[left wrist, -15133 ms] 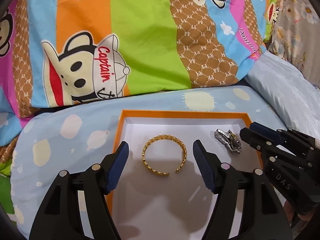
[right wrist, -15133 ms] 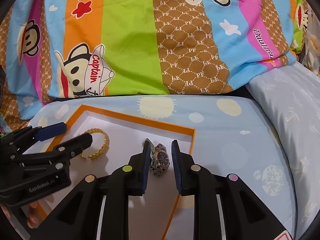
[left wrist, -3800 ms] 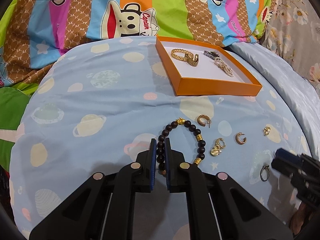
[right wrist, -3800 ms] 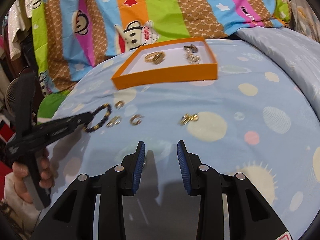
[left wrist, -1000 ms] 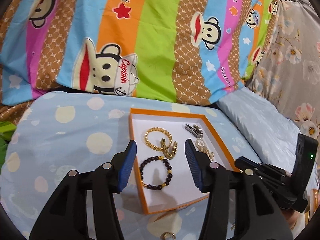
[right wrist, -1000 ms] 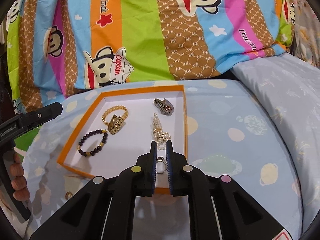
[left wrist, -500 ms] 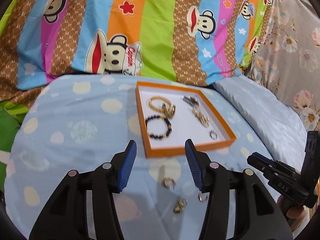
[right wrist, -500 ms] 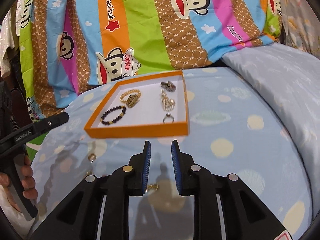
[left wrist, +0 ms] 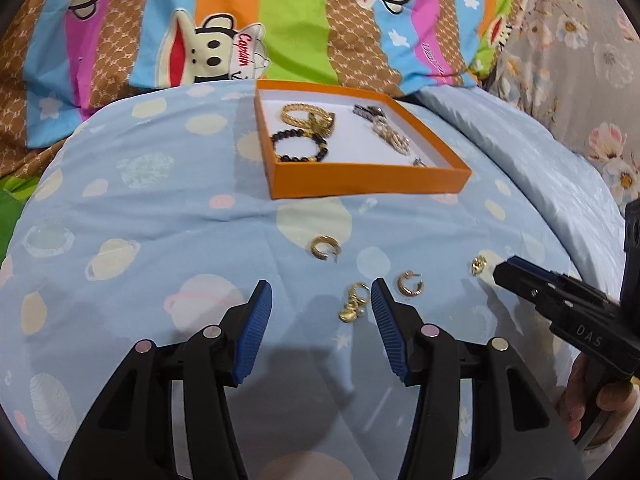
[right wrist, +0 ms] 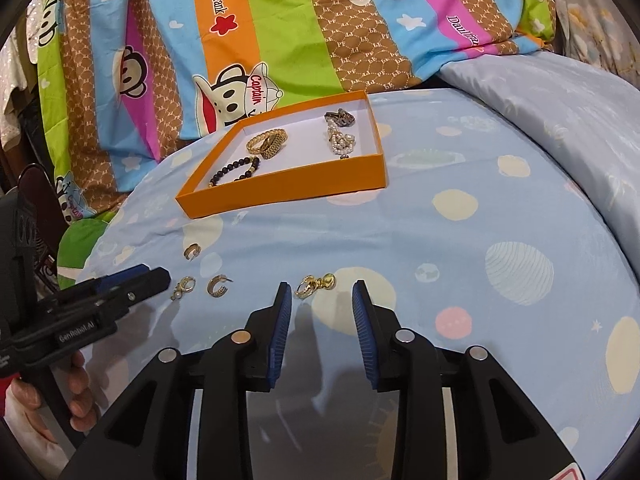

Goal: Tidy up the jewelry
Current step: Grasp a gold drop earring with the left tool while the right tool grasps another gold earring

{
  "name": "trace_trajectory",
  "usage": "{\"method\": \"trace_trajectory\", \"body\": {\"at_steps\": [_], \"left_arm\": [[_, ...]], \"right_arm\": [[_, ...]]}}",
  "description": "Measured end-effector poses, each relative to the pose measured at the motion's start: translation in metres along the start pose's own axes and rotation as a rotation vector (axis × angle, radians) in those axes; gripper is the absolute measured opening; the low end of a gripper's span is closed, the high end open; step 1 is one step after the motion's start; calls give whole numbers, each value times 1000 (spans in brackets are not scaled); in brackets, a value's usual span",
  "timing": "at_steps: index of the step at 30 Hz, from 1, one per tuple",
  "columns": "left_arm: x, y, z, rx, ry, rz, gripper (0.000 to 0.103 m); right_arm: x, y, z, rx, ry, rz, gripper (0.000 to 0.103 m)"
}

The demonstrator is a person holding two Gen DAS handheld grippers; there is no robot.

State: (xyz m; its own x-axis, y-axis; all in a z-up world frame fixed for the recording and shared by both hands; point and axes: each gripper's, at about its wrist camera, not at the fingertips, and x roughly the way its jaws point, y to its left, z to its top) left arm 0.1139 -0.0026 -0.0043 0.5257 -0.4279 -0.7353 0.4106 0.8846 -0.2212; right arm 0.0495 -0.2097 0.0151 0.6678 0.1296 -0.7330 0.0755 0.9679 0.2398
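Observation:
An orange box (left wrist: pixel 360 178) (right wrist: pixel 288 190) on the blue bedsheet holds a gold bracelet (left wrist: pixel 304 116), a black bead bracelet (left wrist: pixel 300 146), a watch (left wrist: pixel 368 111), a pearl bracelet (left wrist: pixel 390 138) and a ring (left wrist: pixel 419 162). Several gold earrings lie loose on the sheet in front of it. My left gripper (left wrist: pixel 320 292) is open above a dangle earring (left wrist: pixel 354 300), which lies near its right finger. My right gripper (right wrist: pixel 322 291) is empty with its jaws opening. A heart-drop earring (right wrist: pixel 316 284) lies just past its tips.
Hoop earrings (left wrist: pixel 325 248) (left wrist: pixel 409 282) lie between the box and the grippers. A small gold earring (left wrist: pixel 478 264) sits by the right gripper's tip. A bright cartoon duvet (left wrist: pixel 280 20) rises behind the box and a pale pillow (right wrist: pixel 560 100) lies to the right.
Both grippers have drawn back from the box and sunk toward the loose earrings. The right gripper has let go of the ring, which now lies in the box, and its jaws have widened.

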Motion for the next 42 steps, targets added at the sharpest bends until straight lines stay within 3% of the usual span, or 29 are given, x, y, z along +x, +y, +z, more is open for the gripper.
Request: {"method": "trace_trajectory", "body": {"at_steps": [12,15,19,23,24,35,42], "left_arm": [[10,-18,-3,92,44,10,48],[11,-17,-2,90,44,9,27],[12,-16,-1,85,48,-10,10],[12,-16,-1,80,45,-27,9],[11,-15,-1,77,43,-28,4],[5,-8,1,44,17,-45,4],[5,-7,0,39,19,-48,4]], "right_arm": [[6,3,0,-9,30,-12,33],[8,5,0,-12,35,-9,33],[8,6,0,-15,37,-6,34],[8,9,0,-19,36,-4,34],[8,10,1,-20,34,-4,34],[20,24,7,-52,42,-28,34],[24,18,8,-22,62,-30,11]]}}
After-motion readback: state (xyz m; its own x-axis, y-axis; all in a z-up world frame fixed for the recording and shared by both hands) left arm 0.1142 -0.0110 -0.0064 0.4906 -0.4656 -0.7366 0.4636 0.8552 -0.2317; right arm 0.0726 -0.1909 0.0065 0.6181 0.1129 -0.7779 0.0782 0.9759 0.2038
